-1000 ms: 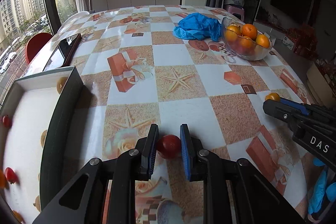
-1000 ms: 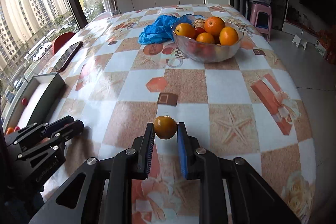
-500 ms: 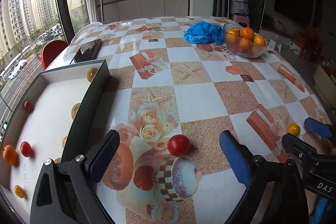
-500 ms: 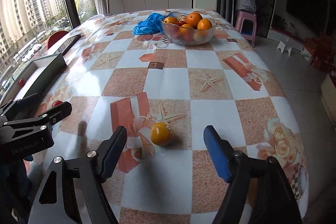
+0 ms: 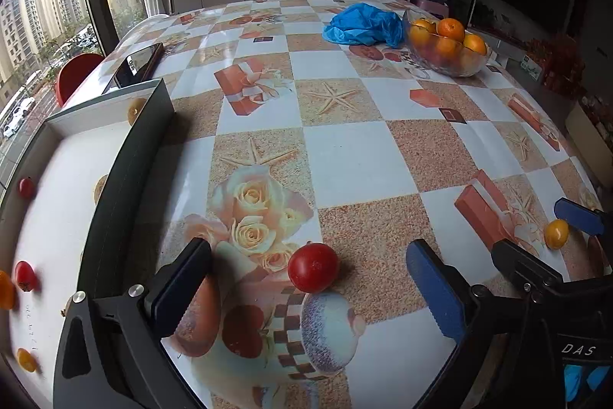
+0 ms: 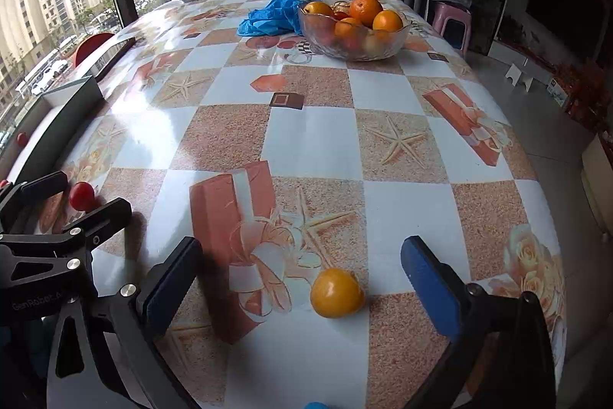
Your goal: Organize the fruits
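A red cherry tomato lies on the patterned tablecloth between the fingers of my left gripper. Its jaws are opening wide and neither pad touches the fruit. A yellow-orange cherry tomato rests on the cloth between the fingers of my right gripper, whose jaws are also opening, pads well apart from it. The right wrist view shows the left gripper around the red tomato at far left. The left wrist view shows the right gripper around the yellow tomato at far right.
A dark-walled box with a white floor stands at the left and holds several small red and orange tomatoes. A glass bowl of oranges and a blue plastic bag sit at the far right. A phone lies beyond the box.
Both grippers went from shut on their tomatoes to wide open. Each tomato now lies loose on the cloth, and both cameras sit a little farther back from the fruit.
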`<act>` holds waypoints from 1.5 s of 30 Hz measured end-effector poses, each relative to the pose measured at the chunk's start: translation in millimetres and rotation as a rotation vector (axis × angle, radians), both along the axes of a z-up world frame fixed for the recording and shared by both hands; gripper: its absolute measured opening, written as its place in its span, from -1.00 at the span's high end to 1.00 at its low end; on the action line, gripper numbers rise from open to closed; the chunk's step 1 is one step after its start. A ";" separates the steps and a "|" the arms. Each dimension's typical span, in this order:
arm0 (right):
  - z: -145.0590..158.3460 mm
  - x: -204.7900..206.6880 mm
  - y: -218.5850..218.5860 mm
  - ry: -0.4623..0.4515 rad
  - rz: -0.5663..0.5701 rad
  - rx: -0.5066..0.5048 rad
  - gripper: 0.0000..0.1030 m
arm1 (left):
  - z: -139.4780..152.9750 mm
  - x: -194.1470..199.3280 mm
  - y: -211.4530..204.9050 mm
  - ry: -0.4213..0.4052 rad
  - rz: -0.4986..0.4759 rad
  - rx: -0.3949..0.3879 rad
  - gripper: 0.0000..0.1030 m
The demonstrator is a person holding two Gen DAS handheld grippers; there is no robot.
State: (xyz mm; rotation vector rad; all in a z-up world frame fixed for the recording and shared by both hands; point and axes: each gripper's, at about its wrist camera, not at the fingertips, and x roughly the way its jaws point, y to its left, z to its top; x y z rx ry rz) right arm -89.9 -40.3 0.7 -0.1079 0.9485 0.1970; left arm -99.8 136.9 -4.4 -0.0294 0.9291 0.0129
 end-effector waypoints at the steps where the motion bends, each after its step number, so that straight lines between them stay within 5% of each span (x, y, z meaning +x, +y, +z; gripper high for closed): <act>1: 0.0 0.2 -0.1 0.000 0.000 0.000 -1.00 | 0.0 0.0 0.1 0.000 0.000 0.000 -0.98; 45: 1.5 0.0 -8.7 -0.004 -0.079 -0.001 -1.00 | 0.2 -0.1 -0.2 0.000 0.000 0.000 -0.98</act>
